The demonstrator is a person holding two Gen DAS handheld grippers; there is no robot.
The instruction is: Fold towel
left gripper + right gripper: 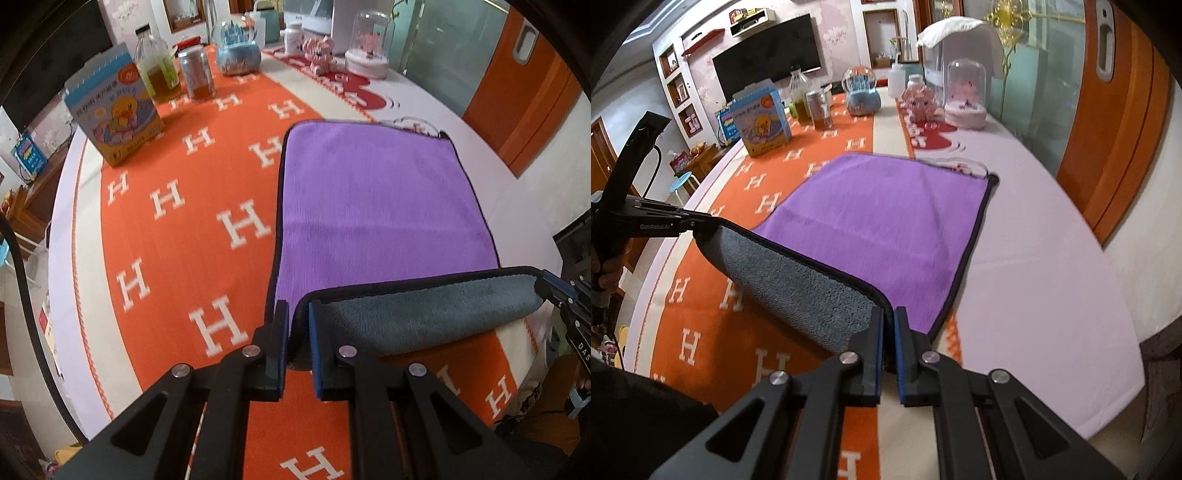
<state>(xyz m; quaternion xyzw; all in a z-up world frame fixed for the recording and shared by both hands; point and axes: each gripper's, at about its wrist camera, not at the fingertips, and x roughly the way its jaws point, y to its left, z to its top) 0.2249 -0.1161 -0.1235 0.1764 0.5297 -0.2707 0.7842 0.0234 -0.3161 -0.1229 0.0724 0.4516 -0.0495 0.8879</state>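
A purple towel (376, 199) with a grey underside and black hem lies on the table; it also shows in the right wrist view (886, 229). Its near edge is lifted off the table and curls over, grey side (436, 314) showing. My left gripper (299, 314) is shut on the towel's near left corner. My right gripper (889, 321) is shut on the near right corner. The right gripper shows at the right edge of the left wrist view (554, 288), and the left gripper shows at the left of the right wrist view (701, 225). The far edge lies flat.
An orange cloth with white H letters (184, 221) covers the table. At the far end stand a duck-print box (114, 107), a bottle (157, 62), a jar (197, 74), a snow globe (238, 46), a pink toy (319, 51) and a glass dome (369, 44). An orange door (1123, 122) is at right.
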